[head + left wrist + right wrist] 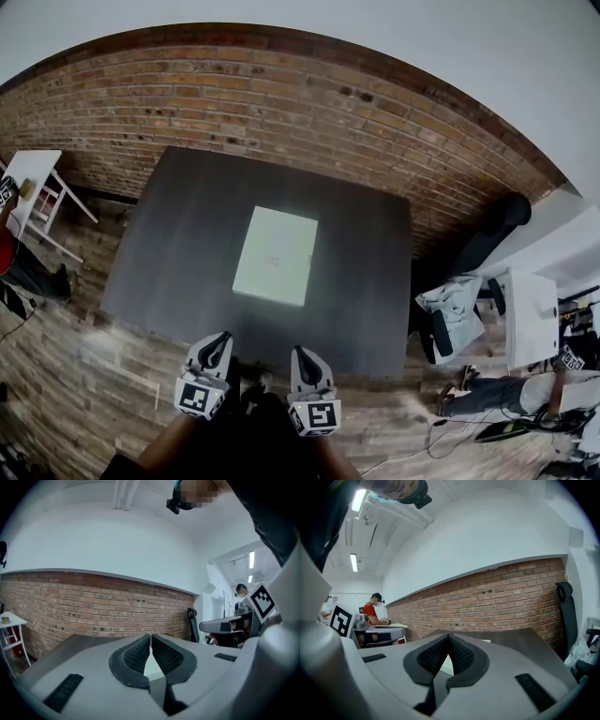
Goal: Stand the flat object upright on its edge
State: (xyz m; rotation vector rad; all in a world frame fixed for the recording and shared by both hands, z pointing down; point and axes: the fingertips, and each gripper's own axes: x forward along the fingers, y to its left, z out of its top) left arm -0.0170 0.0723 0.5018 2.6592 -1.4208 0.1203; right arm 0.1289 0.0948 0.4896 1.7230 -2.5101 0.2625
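Head view: flat white box (pixel 275 255) lies flat mid-frame at the centre of the dark table (pixel 169 253), up-frame of both grippers and well apart from them. Its long axis runs up-frame, top end leaning slightly right. Left gripper (pixel 221 339) and right gripper (pixel 299 353) sit at the table's lower edge, jaws pressed together on nothing.

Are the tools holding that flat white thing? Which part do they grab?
Nothing is held. The left tool and the right tool are both shut and empty, apart from the flat white object lying on the dark table.
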